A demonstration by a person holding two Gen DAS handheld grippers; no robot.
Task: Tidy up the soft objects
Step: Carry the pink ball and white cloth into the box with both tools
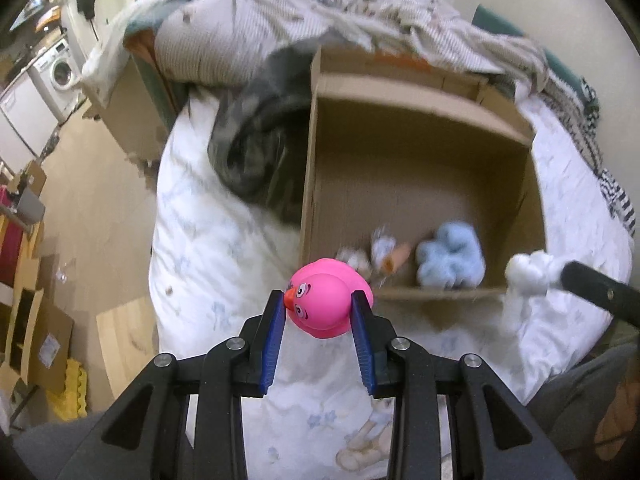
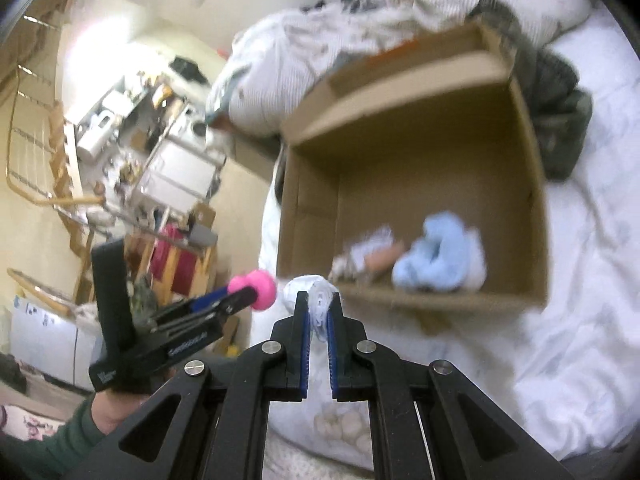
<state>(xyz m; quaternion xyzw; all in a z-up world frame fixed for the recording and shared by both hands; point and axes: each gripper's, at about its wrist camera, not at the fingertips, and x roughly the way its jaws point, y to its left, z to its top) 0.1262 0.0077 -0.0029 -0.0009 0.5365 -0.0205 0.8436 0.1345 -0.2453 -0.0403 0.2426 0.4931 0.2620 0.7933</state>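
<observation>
Two grippers hang over the bed, each with something pinched in it. The left gripper [image 1: 319, 308] has its blue pads pressed against the sides of a pink rubber duck [image 1: 328, 304], orange beak turned toward the left pad. The right gripper [image 2: 319, 316] is squeezed nearly closed on a white fluffy toy [image 2: 316, 296]; from the left wrist camera that same toy [image 1: 528, 272] shows at the near right corner of the cardboard box [image 1: 420, 152].

The box sits open on the white printed bedsheet [image 1: 208, 240], just beyond both grippers. Lying against its near wall are a light blue plush [image 1: 450, 260] and a small, blurred pale toy with an orange part [image 1: 384, 254]. The near rim of the box runs between the held toys and the ones already inside.

A dark grey garment [image 1: 260, 140] is bunched against the box's left side, and a striped quilt [image 1: 248, 28] is heaped behind it. Off the bed to the left, a washing machine [image 1: 60, 72] stands by the wall, with flattened cardboard [image 1: 32, 336] on the floor.
</observation>
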